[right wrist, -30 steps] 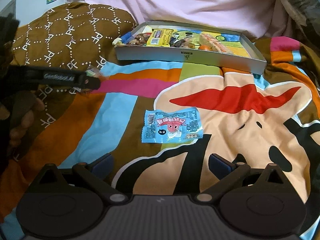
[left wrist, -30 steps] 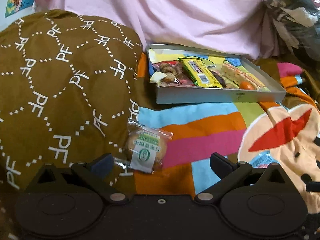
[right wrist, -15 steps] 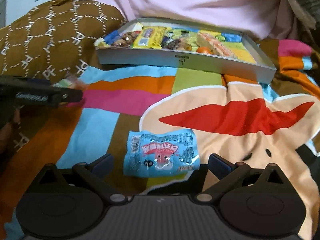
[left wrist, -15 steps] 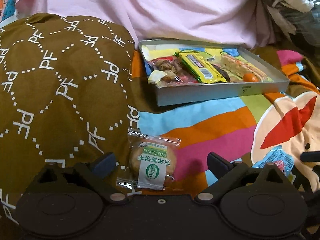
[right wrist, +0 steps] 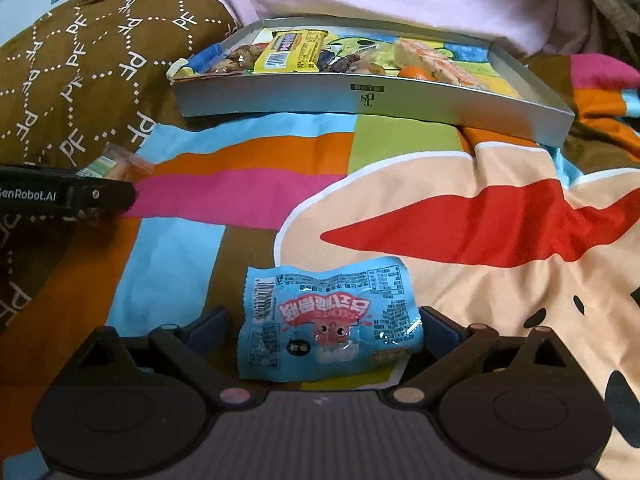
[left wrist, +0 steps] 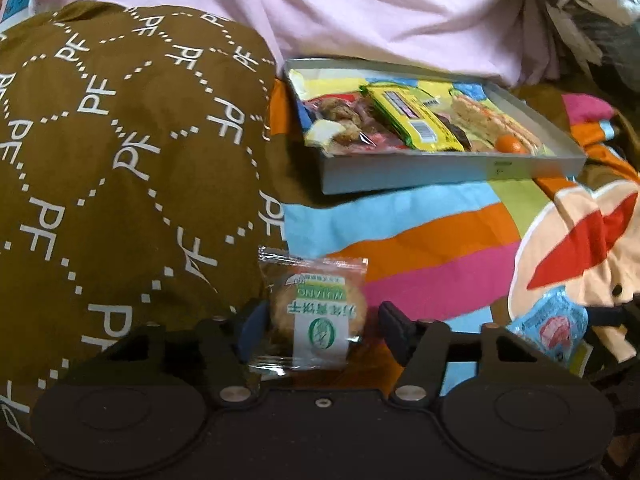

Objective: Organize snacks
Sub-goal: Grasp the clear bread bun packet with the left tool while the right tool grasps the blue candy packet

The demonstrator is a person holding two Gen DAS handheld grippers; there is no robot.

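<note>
Brown pillow white PF lattice; striped multicolour bedspread; blue snack packet; grey tray.

Bedding: a cartoon-print bedspread in orange, pink, blue and green stripes; soft and creased
Left: a brown pillow with white "PF" lettering
Behind: pale pink cloth, rumpled
Light: dim, warm

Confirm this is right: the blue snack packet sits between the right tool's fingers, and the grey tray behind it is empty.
Not quite. The grey tray is not empty: the right wrist view shows it holding a yellow wrapper, an orange fruit and other snacks. The blue snack packet does sit between the fingers of the right tool.
</note>
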